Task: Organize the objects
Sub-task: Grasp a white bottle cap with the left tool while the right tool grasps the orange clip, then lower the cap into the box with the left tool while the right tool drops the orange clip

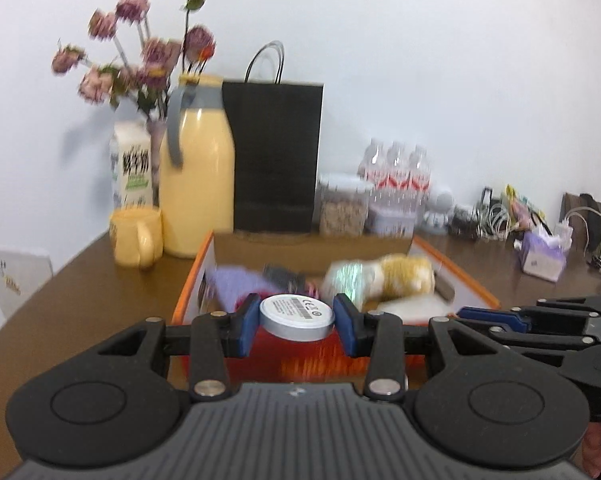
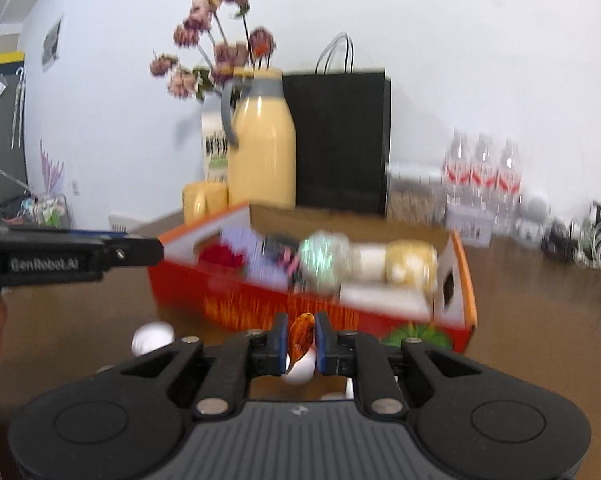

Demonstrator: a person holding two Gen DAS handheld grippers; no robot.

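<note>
1. A round silver-rimmed puck with a white printed label (image 1: 296, 317) sits pinched between the left gripper (image 1: 296, 326) pads.
2. The right gripper (image 2: 302, 344) clamps a glossy amber piece (image 2: 301, 335).
3. Both hover near the orange cardboard box (image 2: 260, 304).

Home room; flower vase (image 1: 156, 148); thermos (image 1: 198, 168); cluttered table (image 1: 80, 280)

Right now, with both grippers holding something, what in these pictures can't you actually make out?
- Left wrist view: small print on the round tin is unreadable, and the left gripper hides its lower part.
- Right wrist view: the right gripper covers most of the amber piece.
- Both views: things inside the orange box are blurred.
</note>
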